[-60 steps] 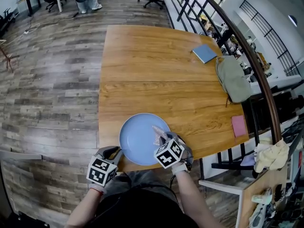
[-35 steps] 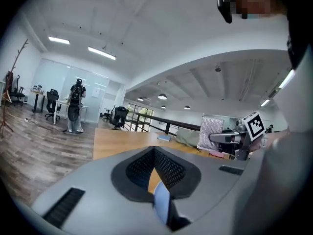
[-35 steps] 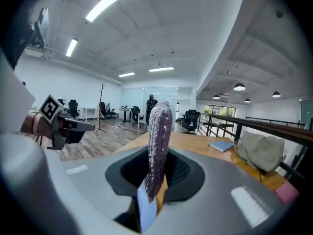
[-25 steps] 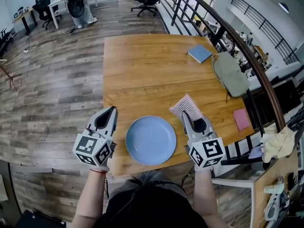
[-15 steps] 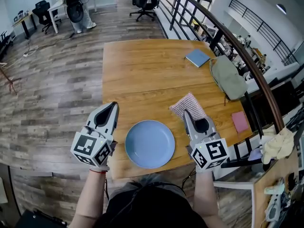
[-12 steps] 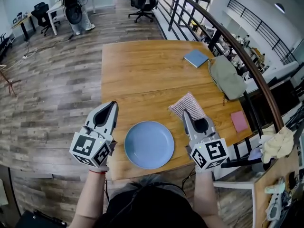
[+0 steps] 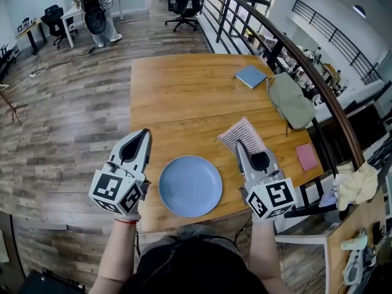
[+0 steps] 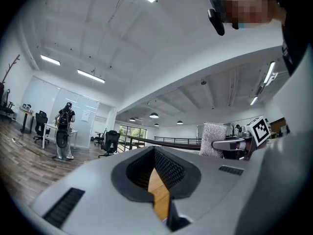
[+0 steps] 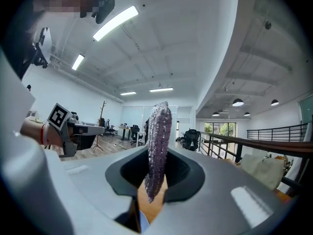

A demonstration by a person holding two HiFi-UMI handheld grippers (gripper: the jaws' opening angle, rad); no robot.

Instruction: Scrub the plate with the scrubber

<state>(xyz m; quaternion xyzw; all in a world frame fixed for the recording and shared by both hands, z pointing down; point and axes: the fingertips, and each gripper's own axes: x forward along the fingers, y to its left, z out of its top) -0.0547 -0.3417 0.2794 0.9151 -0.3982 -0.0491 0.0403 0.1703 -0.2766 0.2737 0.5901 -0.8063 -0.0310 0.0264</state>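
Plate (image 7: 190,186) lies flat on counter (image 7: 184,90), close to near edge, between both tools. Left tool (image 7: 146,133) held up beside plate's left, over counter's left edge, jaws together, nothing in them. Right tool (image 7: 239,146) held up beside plate's right, jaws pinched on scrubber (image 7: 243,133). Scrubber sticks out past tip, not touching plate. Bag (image 7: 288,100) and book (image 7: 250,76) by right edge.

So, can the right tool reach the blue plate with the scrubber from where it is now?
Probably yes. The right tool holds the scrubber raised just right of the plate, whose surface is bare. Nothing lies between them, and the left tool is on the plate's other side.
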